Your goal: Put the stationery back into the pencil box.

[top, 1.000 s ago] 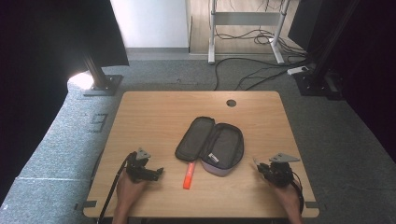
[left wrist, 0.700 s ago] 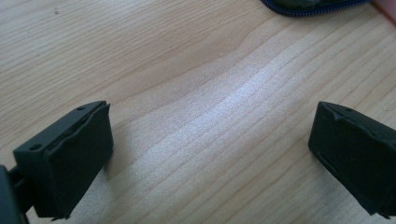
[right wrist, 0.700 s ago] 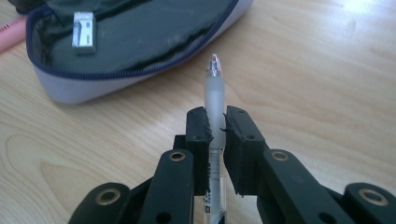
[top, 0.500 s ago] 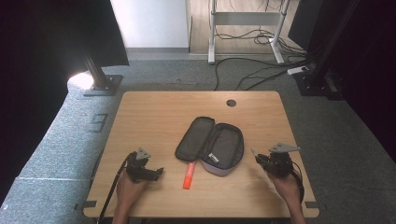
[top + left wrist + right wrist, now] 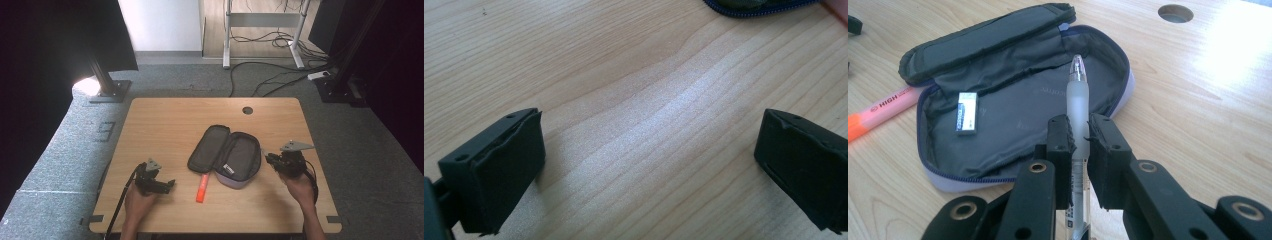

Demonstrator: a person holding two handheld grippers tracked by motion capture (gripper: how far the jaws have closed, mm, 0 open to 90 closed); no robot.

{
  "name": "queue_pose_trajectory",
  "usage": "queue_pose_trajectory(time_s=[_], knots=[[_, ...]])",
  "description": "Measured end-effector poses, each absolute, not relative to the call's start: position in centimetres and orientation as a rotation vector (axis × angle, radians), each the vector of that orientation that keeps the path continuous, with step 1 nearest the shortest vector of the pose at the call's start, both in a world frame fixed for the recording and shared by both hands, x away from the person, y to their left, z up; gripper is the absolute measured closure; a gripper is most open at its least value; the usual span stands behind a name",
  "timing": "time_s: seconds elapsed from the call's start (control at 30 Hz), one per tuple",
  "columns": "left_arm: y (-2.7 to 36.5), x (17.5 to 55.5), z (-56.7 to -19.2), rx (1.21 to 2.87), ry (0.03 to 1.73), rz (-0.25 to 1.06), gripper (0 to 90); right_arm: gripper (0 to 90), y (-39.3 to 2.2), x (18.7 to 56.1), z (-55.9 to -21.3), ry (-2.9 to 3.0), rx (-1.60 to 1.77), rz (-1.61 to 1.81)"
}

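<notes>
Held at the table's right edge in the high view, the right gripper sits just beside the open pencil case, its jaws pointing toward the case; whatever they hold is too small to make out from here. The left gripper rests near the front left of the table, well apart from the case, and its jaw gap cannot be judged at this size. An orange highlighter lies on the wood just in front of the case, between the two grippers. Both forearms are cut off by the bottom edge.

From the left gripper view, the left gripper has its two black jaws spread wide over bare wood, with nothing between them. Only a sliver of the case's zipped rim shows at the top edge.

From the right gripper view, the right gripper is clamped on a frosted pen, which stands up between the jaws with its tip over the open case; the pen's lower end is hidden behind the jaw frame. A small white label lies inside the case, its print too blurred to read. The highlighter lies at the left, cut off by the edge, just beside the case. A round hole in the table shows at top right.
</notes>
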State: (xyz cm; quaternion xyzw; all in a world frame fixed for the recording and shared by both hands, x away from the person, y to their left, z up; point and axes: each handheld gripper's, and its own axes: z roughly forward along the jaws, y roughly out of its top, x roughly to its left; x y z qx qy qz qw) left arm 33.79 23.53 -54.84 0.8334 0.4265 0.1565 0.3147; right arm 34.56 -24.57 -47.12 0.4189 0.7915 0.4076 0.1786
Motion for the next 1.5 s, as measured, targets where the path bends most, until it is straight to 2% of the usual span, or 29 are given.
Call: queue_pose_trajectory(time_s=[1.5], knots=[[23.5, 33.8, -54.8, 2.197, 1.123, 0.411, 0.0, 78.4, -19.7, 38.7, -47.1, 2.302, 1.129, 1.108]])
